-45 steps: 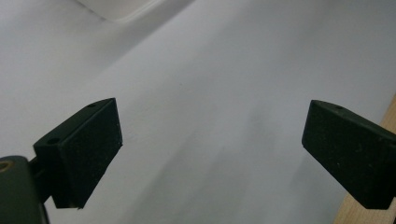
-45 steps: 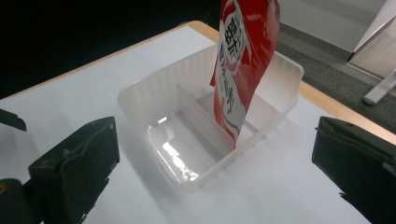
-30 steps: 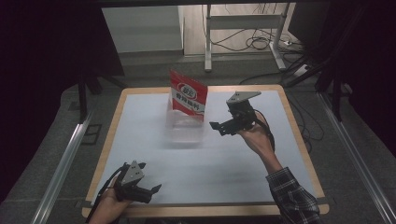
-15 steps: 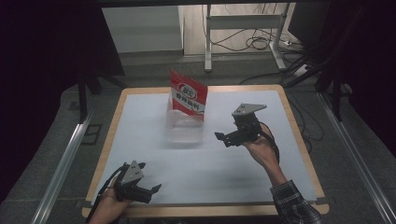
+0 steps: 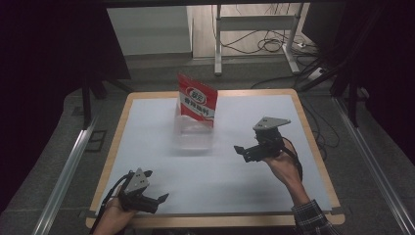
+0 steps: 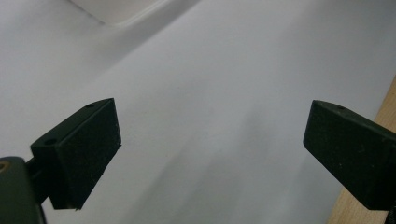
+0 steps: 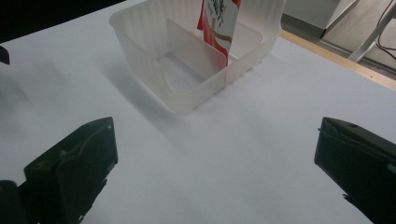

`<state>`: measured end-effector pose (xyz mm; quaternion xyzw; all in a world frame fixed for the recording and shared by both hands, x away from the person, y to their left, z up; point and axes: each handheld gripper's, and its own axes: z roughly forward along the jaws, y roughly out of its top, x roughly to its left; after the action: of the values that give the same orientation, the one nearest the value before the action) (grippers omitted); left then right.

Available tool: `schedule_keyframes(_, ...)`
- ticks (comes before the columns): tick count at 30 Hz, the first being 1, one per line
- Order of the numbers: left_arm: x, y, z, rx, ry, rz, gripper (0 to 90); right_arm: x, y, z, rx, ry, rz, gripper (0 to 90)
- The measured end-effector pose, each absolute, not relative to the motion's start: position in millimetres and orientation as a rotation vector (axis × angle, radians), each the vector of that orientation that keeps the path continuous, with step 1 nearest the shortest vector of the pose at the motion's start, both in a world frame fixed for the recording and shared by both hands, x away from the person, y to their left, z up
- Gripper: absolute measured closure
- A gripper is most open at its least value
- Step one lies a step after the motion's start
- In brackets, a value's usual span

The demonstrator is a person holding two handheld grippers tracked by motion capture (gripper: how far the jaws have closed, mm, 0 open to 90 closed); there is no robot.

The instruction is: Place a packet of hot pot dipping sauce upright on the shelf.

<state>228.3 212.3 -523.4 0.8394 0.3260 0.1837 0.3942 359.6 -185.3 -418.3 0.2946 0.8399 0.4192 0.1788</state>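
Two black jaws of the left gripper (image 6: 210, 161) are seen rising from the bottom edge, spread wide apart with nothing held between them. The left-hand jaw is shown as a blocky pad with small holes along its top face; the right-hand jaw is partly cut off by the frame. Between and beyond them, a plain white table cover (image 6: 201, 93) is spread flat. A strip of light wooden table edge (image 6: 380, 112) is seen at the right. At the top left, the pale, blurred rim of a container (image 6: 116, 11) is glimpsed.
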Motion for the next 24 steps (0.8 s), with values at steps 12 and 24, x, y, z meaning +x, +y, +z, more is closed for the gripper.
schedule_keyframes(12, 228.3, 212.3, -523.3, 2.128, 0.824, 0.463, 4.1, 342.4, -211.5, -415.7, 0.874, 2.31, 1.191, 0.0)
schedule_keyframes(24, 228.3, 211.3, -523.5, 2.139, 0.822, 0.47, 4.2, 313.6, -245.3, -417.5, 0.945, 2.211, 1.195, 0.0)
